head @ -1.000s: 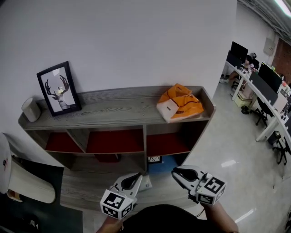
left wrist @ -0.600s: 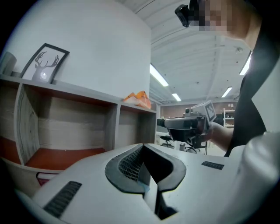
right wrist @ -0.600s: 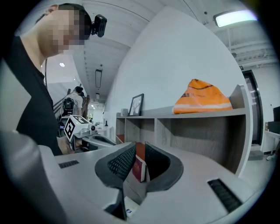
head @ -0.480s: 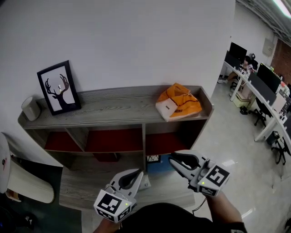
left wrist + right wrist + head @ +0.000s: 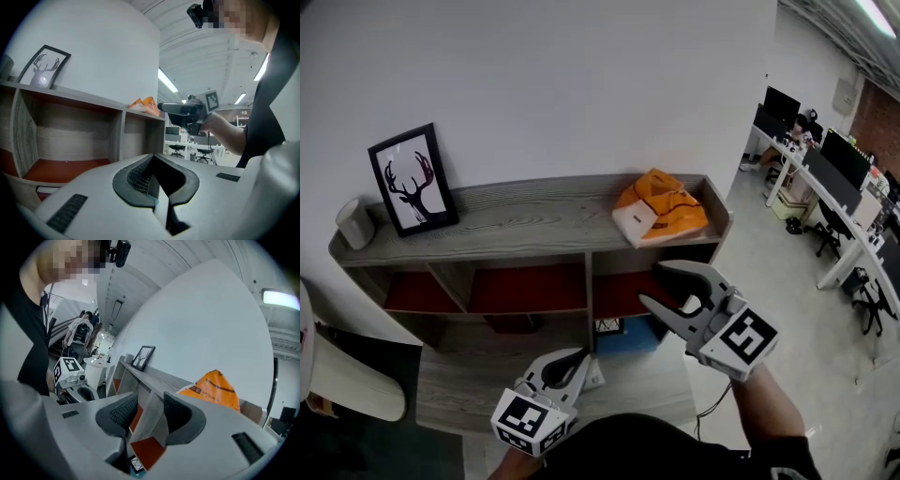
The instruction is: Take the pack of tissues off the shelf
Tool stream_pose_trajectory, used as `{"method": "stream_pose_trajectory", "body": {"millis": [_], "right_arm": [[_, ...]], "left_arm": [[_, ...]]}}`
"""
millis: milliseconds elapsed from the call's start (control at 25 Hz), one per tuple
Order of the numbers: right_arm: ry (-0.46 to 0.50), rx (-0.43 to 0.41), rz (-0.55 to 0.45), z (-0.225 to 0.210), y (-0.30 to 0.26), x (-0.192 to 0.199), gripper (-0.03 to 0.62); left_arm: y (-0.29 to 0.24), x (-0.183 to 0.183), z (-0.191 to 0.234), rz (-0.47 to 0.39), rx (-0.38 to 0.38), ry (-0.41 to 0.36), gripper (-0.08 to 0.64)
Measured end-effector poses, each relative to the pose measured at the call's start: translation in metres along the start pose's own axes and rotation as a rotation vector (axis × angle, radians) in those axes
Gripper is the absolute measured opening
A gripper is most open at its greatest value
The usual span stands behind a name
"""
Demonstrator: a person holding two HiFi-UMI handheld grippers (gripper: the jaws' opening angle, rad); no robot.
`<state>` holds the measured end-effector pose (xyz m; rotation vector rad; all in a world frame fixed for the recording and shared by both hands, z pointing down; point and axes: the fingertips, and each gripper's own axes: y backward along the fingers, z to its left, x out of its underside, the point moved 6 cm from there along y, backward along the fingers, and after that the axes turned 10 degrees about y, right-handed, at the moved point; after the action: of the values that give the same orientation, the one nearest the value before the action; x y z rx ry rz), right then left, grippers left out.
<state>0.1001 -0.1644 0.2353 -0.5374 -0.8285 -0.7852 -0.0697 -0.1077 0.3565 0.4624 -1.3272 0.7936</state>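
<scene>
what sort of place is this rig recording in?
Looks like an open-plan office: rows of desks with monitors at right, and a low wooden shelf against the wall holding a framed deer print.

the shelf (image 5: 534,217) bears a deer picture (image 5: 411,178), a pale cylinder (image 5: 353,224) and the tissue pack (image 5: 661,208).

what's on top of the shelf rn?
On the shelf top: a small pale cylinder at the far left, a framed deer picture against the wall beside it, the orange tissue pack at the right end. Anything behind the pack or the frame is covered.
</scene>
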Motion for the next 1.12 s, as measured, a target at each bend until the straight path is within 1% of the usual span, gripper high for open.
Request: {"method": "stream_pose_trajectory", "body": {"millis": [80, 200, 280, 360, 480, 560, 720, 880, 1120], "right_arm": [[0.073, 0.018, 0.046, -0.006, -0.004, -0.002, 0.141], [0.211, 0.051, 0.152, -0.013, -0.012, -0.002, 0.161], [0.256, 0.06, 0.186, -0.015, -0.016, -0.003, 0.173], [0.284, 0.072, 0.203, -0.018, -0.019, -0.005, 0.181], [0.337, 0.113, 0.238, -0.025, -0.024, -0.007, 0.19], [0.352, 0.124, 0.251, -0.03, -0.028, -0.004, 0.196], [0.383, 0.094, 0.319, -0.035, -0.036, 0.005, 0.209], [0.384, 0.067, 0.37, -0.036, -0.044, 0.012, 0.207], [0.457, 0.053, 0.428, -0.034, -0.05, 0.02, 0.206]], "left_arm": [[0.0, 0.002, 0.0, 0.003, 0.003, 0.004, 0.015], [0.0, 0.007, 0.001, 0.011, 0.004, 0.019, 0.015], [0.0, 0.01, 0.002, 0.018, 0.001, 0.027, 0.015], [0.001, 0.012, 0.004, 0.021, -0.002, 0.033, 0.015], [0.002, 0.013, 0.005, 0.021, -0.005, 0.037, 0.015], [0.002, 0.014, 0.005, 0.022, -0.005, 0.041, 0.015], [0.002, 0.018, 0.004, 0.029, -0.003, 0.059, 0.015], [0.003, 0.019, 0.002, 0.025, -0.002, 0.066, 0.015], [0.007, 0.025, 0.002, 0.028, -0.014, 0.088, 0.015]]}}
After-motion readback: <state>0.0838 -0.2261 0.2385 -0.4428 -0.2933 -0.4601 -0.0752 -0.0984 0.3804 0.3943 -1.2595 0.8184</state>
